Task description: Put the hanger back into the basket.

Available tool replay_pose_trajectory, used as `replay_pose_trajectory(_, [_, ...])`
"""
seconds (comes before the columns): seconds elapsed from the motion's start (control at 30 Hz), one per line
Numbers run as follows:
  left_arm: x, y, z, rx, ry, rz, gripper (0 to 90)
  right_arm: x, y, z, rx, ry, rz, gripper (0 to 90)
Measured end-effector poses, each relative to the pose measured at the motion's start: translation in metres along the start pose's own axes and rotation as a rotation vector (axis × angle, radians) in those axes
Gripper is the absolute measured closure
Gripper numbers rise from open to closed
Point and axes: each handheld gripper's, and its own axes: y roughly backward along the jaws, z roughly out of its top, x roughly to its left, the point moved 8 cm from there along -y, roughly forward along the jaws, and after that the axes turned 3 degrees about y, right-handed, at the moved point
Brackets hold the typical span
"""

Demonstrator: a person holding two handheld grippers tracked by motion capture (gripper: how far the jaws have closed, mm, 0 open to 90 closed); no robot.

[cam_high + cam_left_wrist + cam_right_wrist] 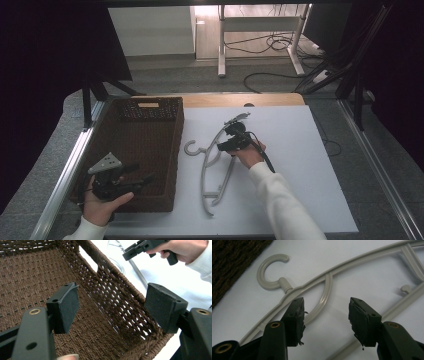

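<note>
Grey plastic hanger (216, 165) lies flat on the white worktop (300, 165), near its middle, hook toward the brown woven basket (135, 150) at the left edge; right gripper (231, 140) sits low over the hanger's curved brace, jaws apart, nothing pinched; left gripper (125, 182) hangs over the basket's near end, jaws wide, empty.

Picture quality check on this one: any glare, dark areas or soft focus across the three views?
High view: sharp at the white table, sides fall into black, bright floor patch at top. Left gripper view: woven basket crisp, the table beyond it washed out. Right gripper view: jaws near the lens slightly soft, grey hanger evenly lit with only faint shadow.
</note>
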Motion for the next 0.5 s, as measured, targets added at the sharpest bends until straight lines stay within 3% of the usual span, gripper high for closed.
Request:
replay_pose_trajectory(0.27, [0.002,-0.001,-0.001,0.003,0.002,0.003,27.1,0.004,-0.018,0.007,0.039,0.004,-0.02,51.9])
replay_pose_trajectory(0.5, [0.004,0.0,-0.001,0.001,0.006,0.005,27.0,0.004,-0.031,0.006,0.084,0.013,-0.064,62.8])
